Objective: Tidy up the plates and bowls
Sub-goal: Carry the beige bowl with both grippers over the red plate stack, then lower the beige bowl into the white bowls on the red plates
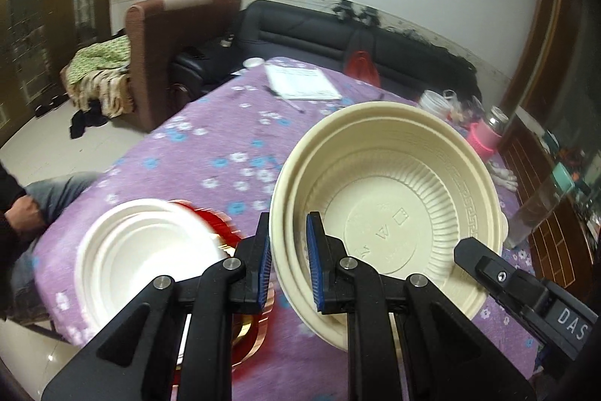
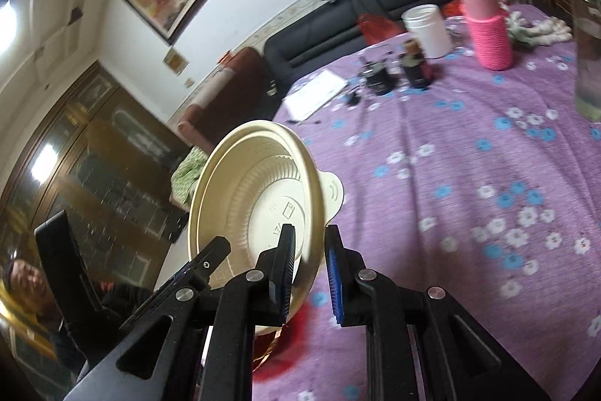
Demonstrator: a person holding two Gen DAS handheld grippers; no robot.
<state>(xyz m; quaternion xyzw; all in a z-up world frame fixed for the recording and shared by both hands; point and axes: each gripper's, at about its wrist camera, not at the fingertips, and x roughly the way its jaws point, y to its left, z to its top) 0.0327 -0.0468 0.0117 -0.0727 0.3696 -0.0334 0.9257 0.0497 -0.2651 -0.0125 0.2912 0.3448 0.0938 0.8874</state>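
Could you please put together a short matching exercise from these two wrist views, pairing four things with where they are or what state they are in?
Things:
1. cream bowl
2. white plates
3. pink bottle
4. papers

Places or states:
A. stands upright at the far side of the table
B. lifted and tilted, its rim pinched on both sides by the left gripper and the right gripper
C. lie flat on the purple cloth near the black sofa
D. stacked over a red and gold tray

Pairs: 1-B, 2-D, 3-A, 4-C
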